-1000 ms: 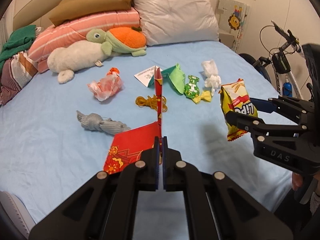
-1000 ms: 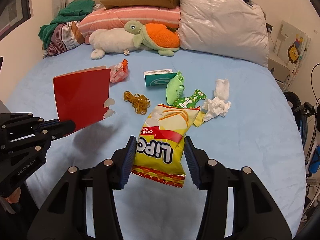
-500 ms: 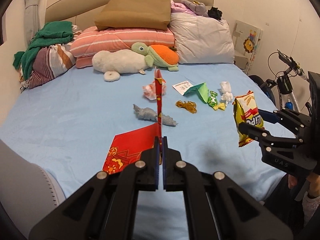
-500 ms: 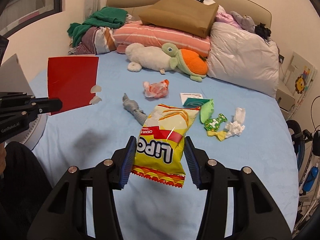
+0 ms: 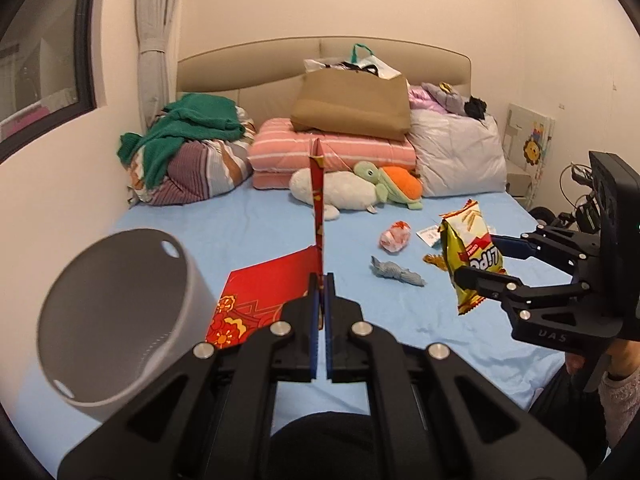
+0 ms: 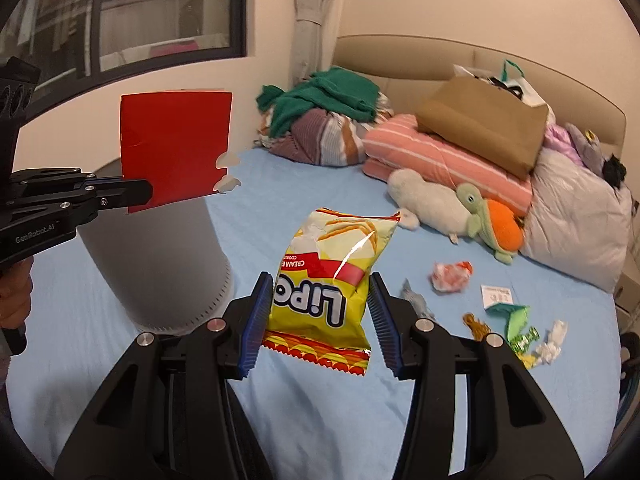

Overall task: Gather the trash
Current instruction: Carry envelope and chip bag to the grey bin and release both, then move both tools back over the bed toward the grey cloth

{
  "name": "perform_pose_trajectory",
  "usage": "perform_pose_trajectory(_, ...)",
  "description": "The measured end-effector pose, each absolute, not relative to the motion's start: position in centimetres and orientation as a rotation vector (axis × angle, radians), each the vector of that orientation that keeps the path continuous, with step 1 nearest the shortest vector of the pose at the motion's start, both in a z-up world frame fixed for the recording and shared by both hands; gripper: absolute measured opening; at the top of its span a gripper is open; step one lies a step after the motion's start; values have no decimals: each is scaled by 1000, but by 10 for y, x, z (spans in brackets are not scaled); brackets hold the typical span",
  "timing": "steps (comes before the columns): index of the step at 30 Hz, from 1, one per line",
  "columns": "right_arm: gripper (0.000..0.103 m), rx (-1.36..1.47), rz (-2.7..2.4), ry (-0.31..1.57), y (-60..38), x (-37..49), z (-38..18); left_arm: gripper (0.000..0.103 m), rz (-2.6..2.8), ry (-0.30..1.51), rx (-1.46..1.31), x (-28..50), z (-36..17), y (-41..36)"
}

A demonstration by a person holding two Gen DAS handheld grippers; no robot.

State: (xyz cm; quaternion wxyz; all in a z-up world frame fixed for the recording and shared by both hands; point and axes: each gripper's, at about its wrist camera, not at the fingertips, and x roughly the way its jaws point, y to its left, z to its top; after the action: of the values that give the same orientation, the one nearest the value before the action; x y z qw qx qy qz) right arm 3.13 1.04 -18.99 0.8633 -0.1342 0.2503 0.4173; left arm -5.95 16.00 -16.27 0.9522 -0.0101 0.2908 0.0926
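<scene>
Both held pieces of trash have risen off the blue bedsheet (image 6: 312, 420) and swung toward a grey cylindrical plastic bin (image 5: 108, 320), which was out of sight a second ago and now stands at the left of both views.

The yellow foil crisp packet (image 6: 326, 280) hangs in the air between the blue-padded jaws of the right gripper (image 6: 320, 322), pinched across its lower half. It looks light, crinkly and slippery, so I judge a hold across the flat body safer than one at a sealed edge.

The red printed paper envelope (image 5: 264, 296) is clamped at its edge in the fully closed left gripper (image 5: 319, 300). It is thin, light and fairly stiff, and it stands up from the grip.

Only the left wrist view looks into the bin's open mouth and shows the envelope's patterned face. Only the right wrist view shows the envelope's plain red side above the bin. It also shows the leftover litter near the green crumpled wrapper (image 6: 516, 316), well apart from both grippers.
</scene>
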Motion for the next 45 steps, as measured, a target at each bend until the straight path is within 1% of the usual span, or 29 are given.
perform_pose_trajectory(8, 47, -327, 1051, 414, 84, -11, -136, 3, 381, 490, -3, -130, -109, 212)
perform_pose_trajectory(14, 47, -343, 1175, 368, 137, -31, -110, 3, 493, 474, -2, -160, -88, 247)
perform_pose_trajectory(20, 47, -390, 1267, 363, 186, -48, -102, 3, 512, 500, -39, -168, -93, 274)
perform_pose_trajectory(24, 47, -417, 1298, 401, 211, -48, -111, 3, 493, 536, -83, -168, -106, 288)
perform_pose_trajectory(27, 47, -437, 1314, 441, 225, -45, -120, 7, 470, 563, -122, -164, -115, 297)
perform_pose_trajectory(29, 51, -448, 1320, 467, 233, -42, -125, 8, 441, 588, -149, -158, -123, 303)
perform_pose_trajectory(30, 59, -453, 1317, 478, 237, -42, -127, 10, 432, 597, -157, -155, -126, 304)
perform_pose_trajectory(31, 68, -457, 1315, 488, 240, -41, -130, 15, 432, 612, -162, -152, -130, 307)
perform_pose_trajectory(32, 71, -459, 1311, 497, 243, -39, -133, 24, 434, 621, -166, -149, -134, 307)
perform_pose_trajectory(33, 71, -461, 1308, 501, 244, -37, -135, 30, 435, 626, -171, -147, -137, 308)
perform_pose_trajectory(34, 71, -466, 1306, 509, 246, -35, -137, 41, 437, 629, -174, -145, -140, 308)
perform_pose_trajectory(35, 71, -469, 1305, 519, 248, -34, -140, 49, 440, 628, -174, -145, -142, 309)
perform_pose_trajectory(40, 71, -472, 1295, 546, 248, -26, -148, 56, 435, 633, -173, -143, -145, 308)
perform_pose_trajectory(45, 71, -469, 1275, 558, 240, -17, -153, 56, 421, 649, -158, -137, -147, 303)
